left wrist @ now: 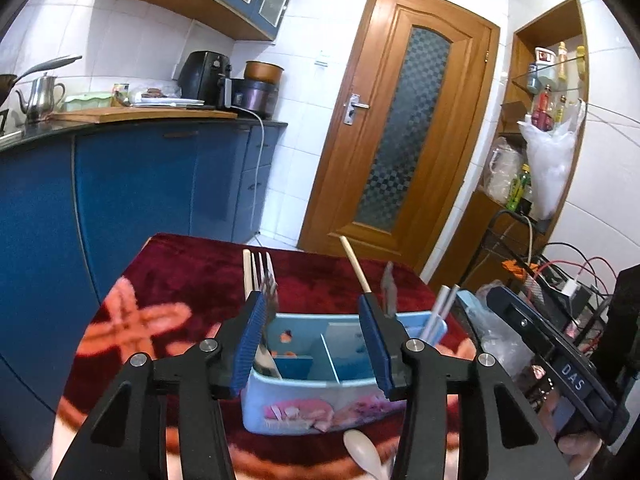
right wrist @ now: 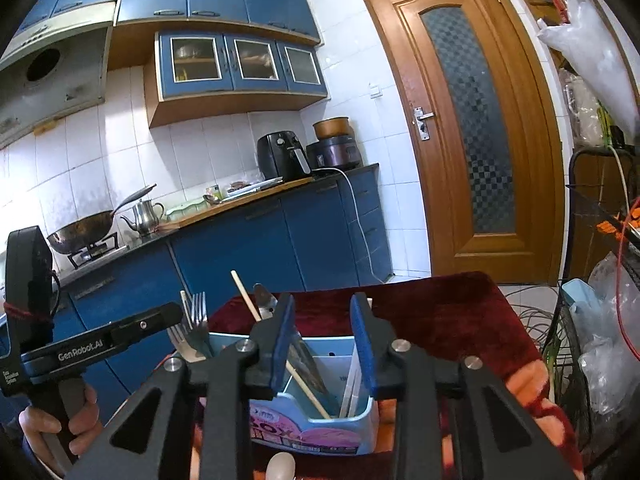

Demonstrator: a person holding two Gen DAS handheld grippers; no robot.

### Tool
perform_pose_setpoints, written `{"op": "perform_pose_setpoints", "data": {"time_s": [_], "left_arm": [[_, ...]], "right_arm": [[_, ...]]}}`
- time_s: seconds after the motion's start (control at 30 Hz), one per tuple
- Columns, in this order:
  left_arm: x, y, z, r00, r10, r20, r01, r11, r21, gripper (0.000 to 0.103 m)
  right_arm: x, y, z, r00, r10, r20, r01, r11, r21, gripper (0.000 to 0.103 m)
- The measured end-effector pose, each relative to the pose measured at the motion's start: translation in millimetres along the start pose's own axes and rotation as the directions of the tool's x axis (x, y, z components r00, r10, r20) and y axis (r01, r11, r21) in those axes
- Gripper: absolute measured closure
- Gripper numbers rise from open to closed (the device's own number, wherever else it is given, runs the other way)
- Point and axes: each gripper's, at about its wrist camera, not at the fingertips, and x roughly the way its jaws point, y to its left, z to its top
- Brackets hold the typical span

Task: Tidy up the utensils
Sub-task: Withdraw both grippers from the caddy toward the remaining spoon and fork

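Note:
A light blue utensil box [left wrist: 312,404] with inner dividers stands on the dark red cloth [left wrist: 180,280]. It holds forks [left wrist: 266,276], a wooden chopstick [left wrist: 356,266], a knife [left wrist: 389,288] and pale sticks [left wrist: 440,312]. My left gripper [left wrist: 312,344] is open just above the box, empty. A white spoon [left wrist: 362,454] lies in front of the box. In the right wrist view the box [right wrist: 316,428] shows with forks [right wrist: 192,332], a chopstick [right wrist: 248,300], a knife [right wrist: 306,364] and pale sticks [right wrist: 352,384]. My right gripper [right wrist: 322,344] is open above it. The spoon [right wrist: 282,466] lies below.
Blue kitchen cabinets [left wrist: 140,200] and a counter with kettle [left wrist: 40,96] and air fryer [left wrist: 202,80] stand behind. A wooden door [left wrist: 400,120] is at the back. A wire cart with cables and bags [left wrist: 540,300] stands right of the table.

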Motion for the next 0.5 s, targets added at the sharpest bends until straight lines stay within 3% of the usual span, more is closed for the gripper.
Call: {"op": "perform_pose_setpoints", "data": {"time_s": [0.5], "left_arm": [[-49,-16,-32,0.996,0.054,-0.072,-0.050,0.997,0.056,0.049]], "right_arm": [[-46,6,-19,0.992,0.019,-0.122,-0.011,0.998,0.068,0.070]]}}
